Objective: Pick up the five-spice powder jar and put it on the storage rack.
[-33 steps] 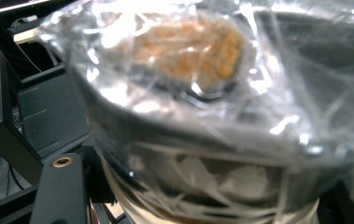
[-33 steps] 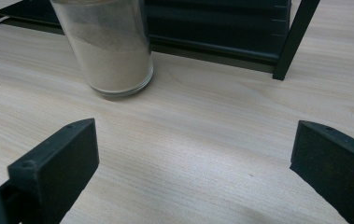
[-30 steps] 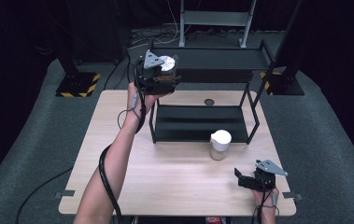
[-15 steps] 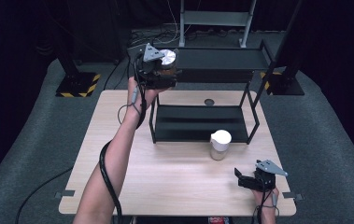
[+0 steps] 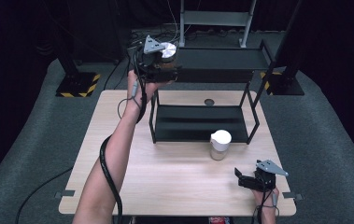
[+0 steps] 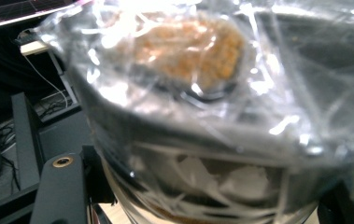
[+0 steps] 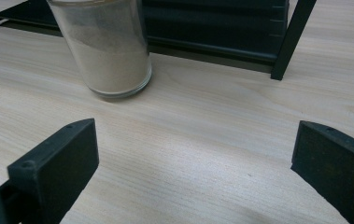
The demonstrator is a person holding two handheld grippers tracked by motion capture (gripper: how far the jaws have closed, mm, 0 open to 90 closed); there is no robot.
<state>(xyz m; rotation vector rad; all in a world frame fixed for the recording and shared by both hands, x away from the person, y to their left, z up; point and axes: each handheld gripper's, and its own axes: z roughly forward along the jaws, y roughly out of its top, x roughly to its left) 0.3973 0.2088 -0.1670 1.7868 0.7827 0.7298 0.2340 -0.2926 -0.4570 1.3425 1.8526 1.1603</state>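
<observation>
The left gripper (image 5: 161, 63) is raised at the left end of the rack's (image 5: 221, 59) top shelf, and its jaws are clamped on a jar (image 5: 167, 51) with a white lid; the person's left forearm (image 5: 118, 149) reaches up to it from the near edge of the table (image 5: 174, 186). In the left gripper view the jar (image 6: 198, 116) sits right against the camera between the jaws, wrapped in shiny clear film, with orange-yellow contents showing through the glass; the view is too blurred to tell more about what is inside. The right gripper (image 5: 248, 179) rests low over the table near its front right corner, with its jaws spread wide and nothing between them. In the right gripper view a second jar (image 7: 104, 46) stands upright on the wood ahead of those jaws and a little to their left, well apart from them, holding a pale powder. Behind that jar is the rack's lower shelf (image 7: 212, 28), and one of the rack's black legs (image 7: 289, 42) comes down to the table ahead of the right jaw. In the high view this second jar (image 5: 220, 144) stands just in front of the lower shelf, between the rack and the right gripper
</observation>
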